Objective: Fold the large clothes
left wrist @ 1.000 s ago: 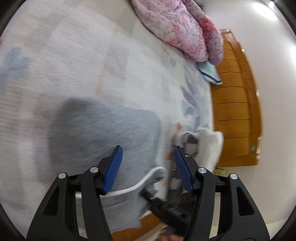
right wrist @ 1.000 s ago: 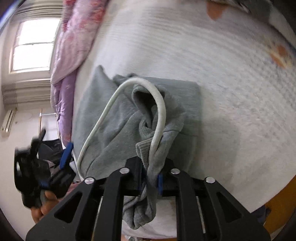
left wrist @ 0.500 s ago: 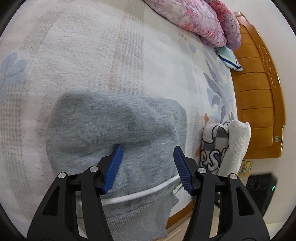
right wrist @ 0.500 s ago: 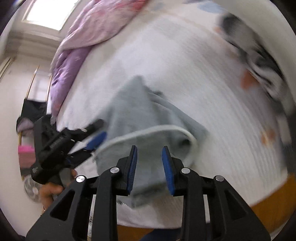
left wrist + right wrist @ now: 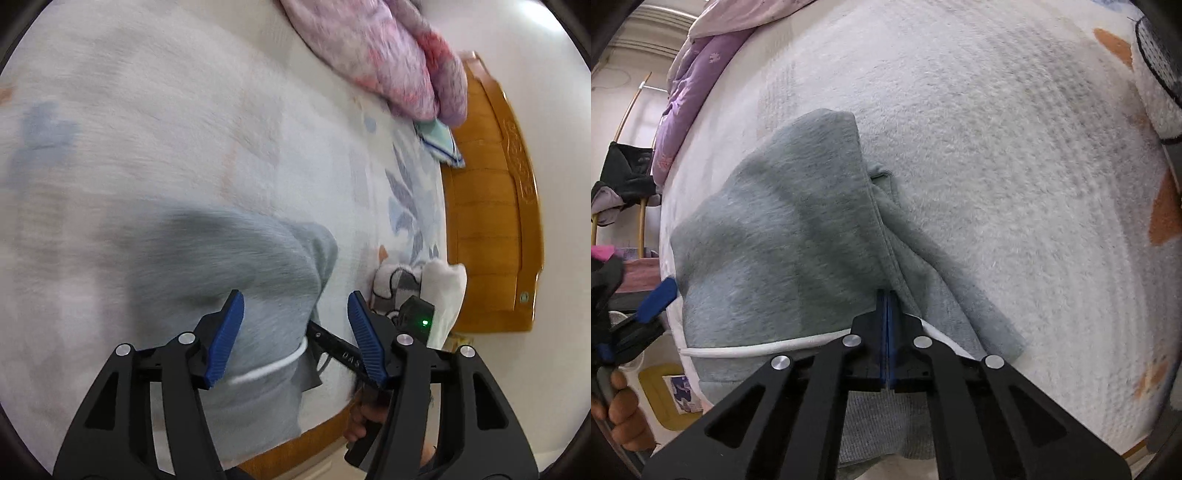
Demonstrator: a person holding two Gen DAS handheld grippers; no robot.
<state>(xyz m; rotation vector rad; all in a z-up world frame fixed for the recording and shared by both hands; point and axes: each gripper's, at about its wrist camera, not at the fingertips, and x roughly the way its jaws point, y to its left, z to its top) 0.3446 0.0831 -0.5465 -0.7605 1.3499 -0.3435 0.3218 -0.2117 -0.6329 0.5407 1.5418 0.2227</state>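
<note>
Left wrist view: my left gripper point(image 5: 293, 334) hangs w/ jaws wide apart, empty, over the grey hoodie point(image 5: 236, 266) lying at the bed point(image 5: 155, 122) edge. Only here: folded clothes point(image 5: 421, 286) by the wooden headboard point(image 5: 491, 236).

Right wrist view: my right gripper point(image 5: 887, 328) has jaws clamped on the hoodie's fold near its white drawstring point(image 5: 757, 348). Only here: chair point(image 5: 624, 184) beyond the bed.

"DAS" — partly hidden lettering on black right claw point(image 5: 334, 349) arm.
</note>
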